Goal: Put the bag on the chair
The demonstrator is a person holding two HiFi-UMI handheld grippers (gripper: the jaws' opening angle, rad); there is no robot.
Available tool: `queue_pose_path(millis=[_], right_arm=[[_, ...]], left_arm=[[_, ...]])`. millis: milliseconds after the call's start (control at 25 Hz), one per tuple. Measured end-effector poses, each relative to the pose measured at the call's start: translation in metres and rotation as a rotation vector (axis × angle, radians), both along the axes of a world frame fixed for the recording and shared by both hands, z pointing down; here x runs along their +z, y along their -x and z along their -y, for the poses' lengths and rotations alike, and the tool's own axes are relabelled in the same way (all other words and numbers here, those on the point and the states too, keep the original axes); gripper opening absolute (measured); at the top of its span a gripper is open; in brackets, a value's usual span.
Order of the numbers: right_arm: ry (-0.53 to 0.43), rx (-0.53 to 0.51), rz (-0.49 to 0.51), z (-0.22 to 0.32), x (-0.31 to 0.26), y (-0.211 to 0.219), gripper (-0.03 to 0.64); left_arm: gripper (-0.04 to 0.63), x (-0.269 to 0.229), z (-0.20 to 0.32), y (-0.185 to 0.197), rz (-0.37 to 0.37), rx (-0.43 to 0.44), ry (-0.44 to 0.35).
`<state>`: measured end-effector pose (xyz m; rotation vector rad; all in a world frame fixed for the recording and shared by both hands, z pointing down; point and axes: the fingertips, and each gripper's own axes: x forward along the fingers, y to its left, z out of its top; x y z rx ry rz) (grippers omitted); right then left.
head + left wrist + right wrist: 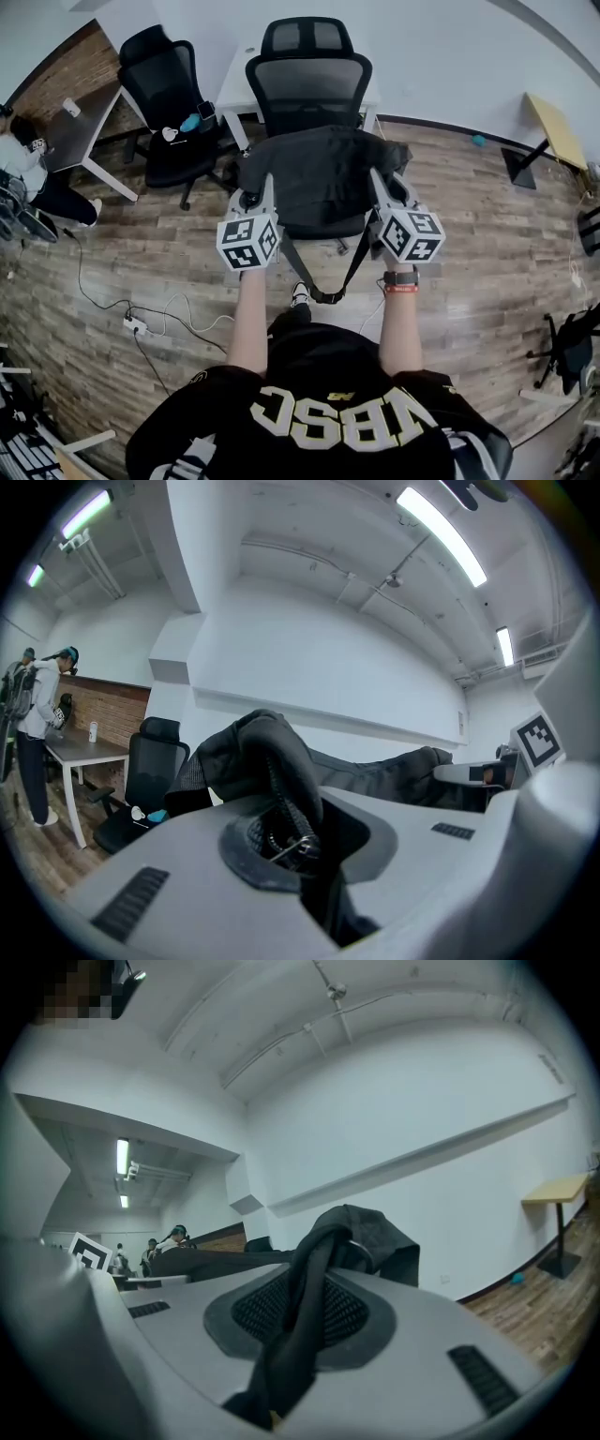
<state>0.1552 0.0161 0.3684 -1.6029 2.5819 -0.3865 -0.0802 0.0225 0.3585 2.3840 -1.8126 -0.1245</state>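
A black bag (319, 178) lies crosswise, apparently resting on the office chair (309, 84) seat, its ends clamped by the left hand-held gripper (253, 197) and the right hand-held gripper (386, 187).

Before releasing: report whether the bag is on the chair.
Over the chair: bag covers its seat, strap dangling; resting contact cannot tell.

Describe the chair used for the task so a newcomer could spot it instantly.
Two black office chairs stand by the white desk. The target chair is the mesh-backed one nearest the person. Only it carries the black bag; its neighbour on the left holds small items.
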Motion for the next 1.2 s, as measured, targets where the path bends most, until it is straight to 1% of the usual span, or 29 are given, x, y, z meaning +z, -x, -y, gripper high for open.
queue_pose_path(millis=[200, 400, 600, 720, 920, 1040, 1200], right_arm=[[-0.02, 0.022, -0.037, 0.053, -0.017, 0.021, 0.087], [0.011, 0.026, -0.049, 0.102, -0.001, 0.033, 0.092], [0.013, 0.067, -0.038, 0.133, 0.002, 0.044, 0.097], [0.019, 0.075, -0.036, 0.148, 0.009, 0.047, 0.098], [0.088, 0.058, -0.041, 0.18, 0.043, 0.042, 0.1], [0.113, 0.042, -0.041, 0.21, 0.059, 0.04, 0.1], [0.156, 0.024, -0.035, 0.244, 0.081, 0.042, 0.1]], left_arm=[[0.041, -0.005, 0.057, 0.019, -0.003, 0.001, -0.009], [0.041, -0.001, 0.108, 0.029, 0.014, 0.021, 0.004], [0.041, 0.007, 0.143, 0.04, 0.026, 0.054, 0.013], [0.041, 0.013, 0.159, 0.045, 0.013, 0.058, 0.017], [0.041, 0.039, 0.192, 0.039, 0.012, 0.063, 0.078], [0.043, 0.059, 0.218, 0.037, 0.012, 0.048, 0.114], [0.044, 0.086, 0.249, 0.037, 0.02, 0.021, 0.182]])
